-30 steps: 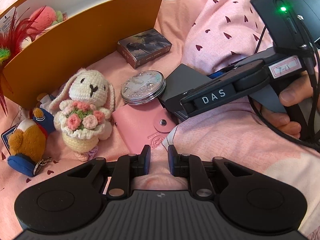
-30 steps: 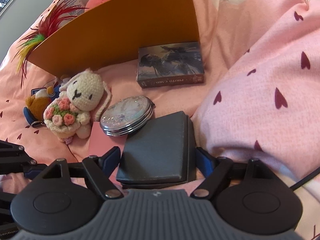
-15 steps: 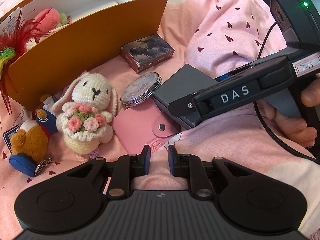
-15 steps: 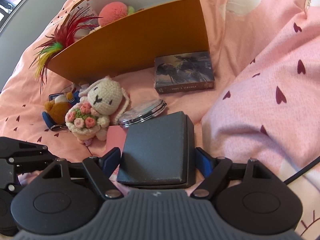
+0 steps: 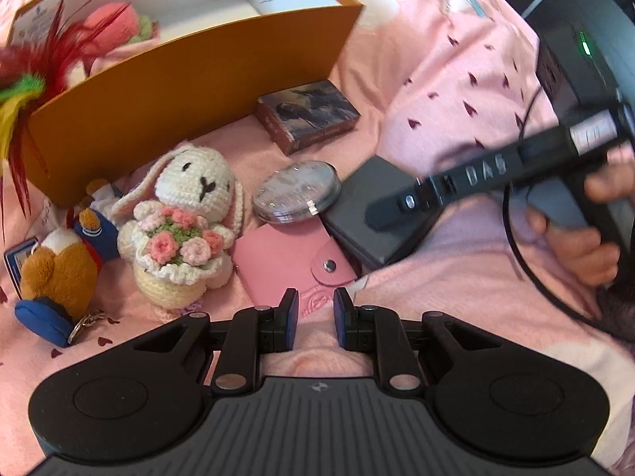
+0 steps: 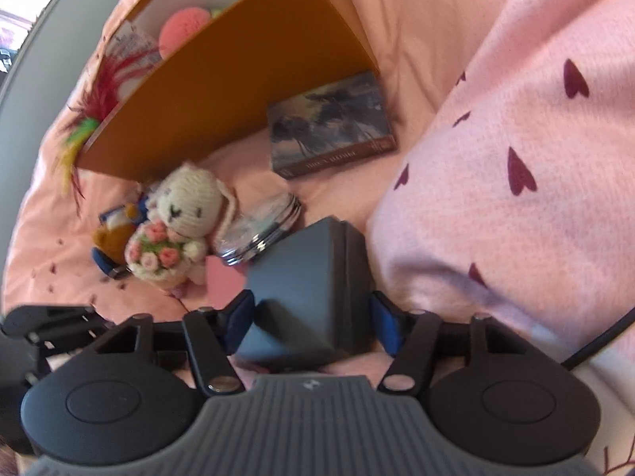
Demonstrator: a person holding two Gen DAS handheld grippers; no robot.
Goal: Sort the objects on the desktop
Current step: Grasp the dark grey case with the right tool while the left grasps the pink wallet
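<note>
Dark grey and boxy, the case (image 6: 305, 285) sits tilted between the blue pads of the right claw (image 6: 313, 319), whose jaws are closing on it; whether both pads press yet cannot be told. A bare hand (image 5: 587, 238) grips that claw's handle, aiming it steeply downward. The left claw (image 5: 315, 317) hovers over the pink bedding (image 5: 456, 277), its fingers slightly apart with nothing between them, just before the pink wallet (image 5: 285, 261). Beyond lie a round mirror compact (image 5: 297, 192), a crocheted rabbit (image 5: 186, 218) and a card box (image 5: 309, 115). Farthest stands the orange box (image 5: 178, 91).
</note>
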